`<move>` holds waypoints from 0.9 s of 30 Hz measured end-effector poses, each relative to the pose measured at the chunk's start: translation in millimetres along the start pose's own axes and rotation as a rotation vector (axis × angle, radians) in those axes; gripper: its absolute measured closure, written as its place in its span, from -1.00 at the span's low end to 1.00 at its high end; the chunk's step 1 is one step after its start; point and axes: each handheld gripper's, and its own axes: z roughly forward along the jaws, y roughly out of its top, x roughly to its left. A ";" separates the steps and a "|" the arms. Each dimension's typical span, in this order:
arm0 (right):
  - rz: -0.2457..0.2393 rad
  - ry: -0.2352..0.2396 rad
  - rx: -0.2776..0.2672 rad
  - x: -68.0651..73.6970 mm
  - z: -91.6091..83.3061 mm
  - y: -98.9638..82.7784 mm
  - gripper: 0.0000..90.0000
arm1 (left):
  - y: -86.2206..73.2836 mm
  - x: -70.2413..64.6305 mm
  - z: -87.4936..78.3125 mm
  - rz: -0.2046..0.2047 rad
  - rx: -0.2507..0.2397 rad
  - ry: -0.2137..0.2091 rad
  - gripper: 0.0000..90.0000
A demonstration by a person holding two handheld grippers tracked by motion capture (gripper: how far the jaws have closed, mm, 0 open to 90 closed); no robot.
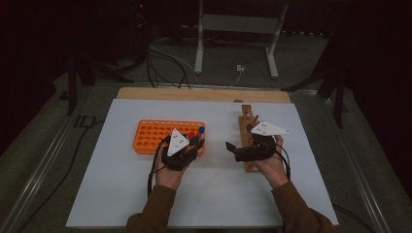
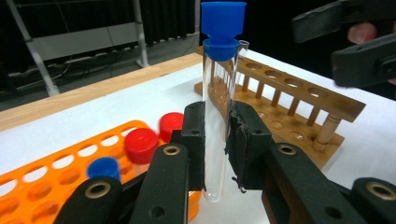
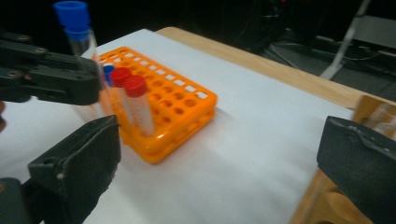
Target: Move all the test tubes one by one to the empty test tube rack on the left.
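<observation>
Left gripper (image 2: 219,154): fingers clamped on a clear test tube (image 2: 219,121) with a blue cap (image 2: 223,21). Pads press the lower part of the glass from both sides; the rounded bottom hangs just below the pads, and the long upper part plus cap stands well above them. Tube is near upright, slight tilt.

Tube is held up off the desk (image 1: 218,184), just beside the right end of the orange rack (image 1: 150,136), between that rack and the wooden rack (image 1: 247,127). In the right gripper view the same tube (image 3: 86,51) sits at the near corner of the orange rack (image 3: 187,107), not in a hole.

Orange rack holds two red-capped tubes (image 3: 135,100) and one blue-capped one, clustered at that same end.

Left hand (image 1: 170,172) comes in from the bottom edge, sleeve visible, gripper pointing forward and right toward the rack's end.

Right gripper (image 3: 219,163): fingers wide apart, nothing between them, just desk and the orange rack beyond. Right hand (image 1: 272,167) rests over the near end of the wooden rack, gripper pointing left toward the left gripper. The two grippers are near each other, not touching.

Wooden rack's holes that show in the left gripper view look unfilled.
</observation>
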 end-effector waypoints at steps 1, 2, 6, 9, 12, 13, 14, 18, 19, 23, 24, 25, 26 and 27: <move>0.006 -0.008 -0.006 -1.6 -1.8 -0.7 -0.99 | -0.5 1.3 -1.0 -0.005 -0.002 0.002 0.72; 0.009 -0.012 -0.011 -3.5 -3.4 -1.3 -0.99 | -1.2 2.7 -2.2 -0.007 -0.002 0.005 0.72; 0.023 -0.033 -0.020 -9.3 -8.3 -4.4 -0.99 | -3.0 7.1 -6.0 -0.015 -0.007 0.015 0.72; 0.025 -0.049 -0.025 -11.2 -12.2 -7.2 -0.99 | -3.5 9.8 -8.8 -0.018 -0.011 0.020 0.72; 0.017 -0.066 -0.029 -10.8 -16.5 -11.0 -0.99 | -4.2 12.5 -11.4 -0.013 -0.013 0.031 0.72; 0.014 -0.068 -0.027 -10.7 -17.7 -12.3 -0.99 | -4.6 13.5 -12.3 -0.013 -0.013 0.035 0.72; 0.016 -0.071 -0.028 -10.7 -19.0 -13.4 -0.99 | -5.1 14.9 -13.3 -0.013 -0.014 0.041 0.72; 0.030 -0.077 -0.040 -13.6 -23.3 -15.8 -0.99 | -7.6 21.5 -18.4 -0.022 -0.025 0.061 0.72; 0.034 -0.079 -0.041 -14.4 -24.2 -15.7 -0.99 | -8.5 22.9 -19.5 -0.027 -0.028 0.066 0.72; 0.043 -0.082 -0.048 -15.7 -26.8 -15.5 -0.99 | -12.4 28.8 -22.6 -0.025 -0.033 0.094 0.72; 0.043 -0.083 -0.048 -15.7 -27.0 -15.6 -0.99 | -13.4 30.0 -22.6 -0.024 -0.031 0.101 0.71; 0.043 -0.082 -0.049 -15.6 -27.0 -15.7 -0.99 | -14.7 31.3 -22.8 -0.025 -0.029 0.107 0.72; 0.042 -0.083 -0.049 -15.7 -27.0 -15.9 -0.99 | -15.5 32.1 -22.6 -0.024 -0.029 0.111 0.72; 0.043 -0.083 -0.049 -15.6 -26.9 -15.9 -0.99 | -16.3 33.1 -22.4 -0.019 -0.025 0.122 0.71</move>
